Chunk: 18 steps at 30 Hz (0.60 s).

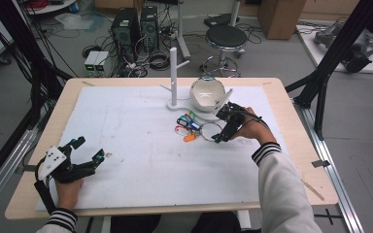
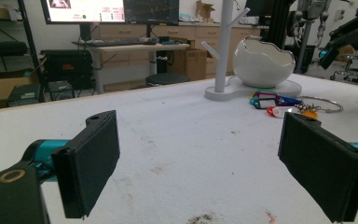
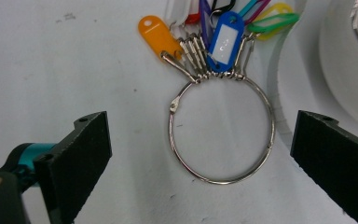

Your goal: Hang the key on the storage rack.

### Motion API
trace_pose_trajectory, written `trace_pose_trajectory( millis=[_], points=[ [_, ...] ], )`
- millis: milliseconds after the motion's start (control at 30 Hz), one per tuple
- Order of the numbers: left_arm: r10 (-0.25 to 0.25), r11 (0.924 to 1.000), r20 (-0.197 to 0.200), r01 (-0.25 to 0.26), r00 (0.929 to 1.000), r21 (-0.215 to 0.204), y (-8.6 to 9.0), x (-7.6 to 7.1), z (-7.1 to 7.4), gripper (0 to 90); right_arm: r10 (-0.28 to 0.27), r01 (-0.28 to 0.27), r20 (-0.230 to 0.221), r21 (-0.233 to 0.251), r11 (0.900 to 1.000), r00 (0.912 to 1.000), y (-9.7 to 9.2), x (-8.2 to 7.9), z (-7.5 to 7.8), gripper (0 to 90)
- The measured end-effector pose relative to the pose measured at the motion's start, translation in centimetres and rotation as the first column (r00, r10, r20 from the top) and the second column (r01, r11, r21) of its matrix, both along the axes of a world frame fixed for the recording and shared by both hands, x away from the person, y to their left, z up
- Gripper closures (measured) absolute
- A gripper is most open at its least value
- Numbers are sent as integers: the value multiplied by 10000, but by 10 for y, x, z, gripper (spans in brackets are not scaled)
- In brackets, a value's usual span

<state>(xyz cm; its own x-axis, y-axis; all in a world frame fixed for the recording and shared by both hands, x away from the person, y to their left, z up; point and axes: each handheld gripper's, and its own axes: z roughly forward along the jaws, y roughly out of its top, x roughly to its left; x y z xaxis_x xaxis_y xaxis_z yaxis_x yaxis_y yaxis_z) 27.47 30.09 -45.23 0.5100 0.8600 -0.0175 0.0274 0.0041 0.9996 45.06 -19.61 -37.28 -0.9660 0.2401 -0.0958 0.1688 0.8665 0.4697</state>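
Hovering right gripper (image 3: 200,158) fingers straddle the key ring (image 3: 221,133), untouching.

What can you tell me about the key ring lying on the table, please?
The key ring is a large loop of thin, silvery wire, closed and lying flat on the white table cover beside the white stand's base. Small clips along its far edge hold coloured plastic tags. The open right hand-held gripper straddles it without touching.
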Motion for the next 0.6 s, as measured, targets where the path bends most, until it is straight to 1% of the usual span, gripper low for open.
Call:
trace_pose_trajectory(
  millis=[33,133,200,233,267,400,433,467,500,533,567,600],
  points=[
    [-9,10000,0,9,10000,19,0,0,0,130,-20,20,-44,-123,9999,10000,1,-1,-1,55],
    [-17,10000,11,17,10000,20,0,0,0,130,219,-225,-136,-459,9987,9997,5,-1,-5,66],
    [-10,10000,4,10,10000,-6,0,0,0,130,339,-347,-121,-656,9972,9994,8,-1,-7,68],
    [-8,10000,12,8,10000,11,0,0,0,131,374,-390,-208,-820,9959,9991,10,-1,-9,70],
    [-4,10000,12,4,10000,27,0,0,0,131,374,-390,-208,-820,9959,9991,10,-1,-9,70],
    [-25,10000,31,25,10000,47,0,0,0,130,487,-513,-249,-1204,9914,9985,15,-1,-9,80],
    [-22,10000,38,22,10000,1,0,0,0,130,523,-545,-213,-1213,9911,9984,16,0,-9,81],
    [-22,10000,39,22,10000,1,0,0,0,130,641,-665,-218,-1353,9886,9977,19,0,-8,143],
    [-19,10000,40,19,10000,16,0,0,0,130,641,-665,-218,-1353,9886,9977,19,0,-8,143],
    [-19,10000,40,19,10000,55,0,0,0,130,657,-692,-287,-1454,9869,9974,21,1,-8,151],
    [-21,10000,44,21,10000,-1,0,0,0,130,637,-682,-332,-1592,9849,9974,22,0,-7,154],
    [-24,10000,44,24,10000,5,0,0,0,130,689,-738,-366,-1579,9847,9970,23,1,-8,162]
  ],
)
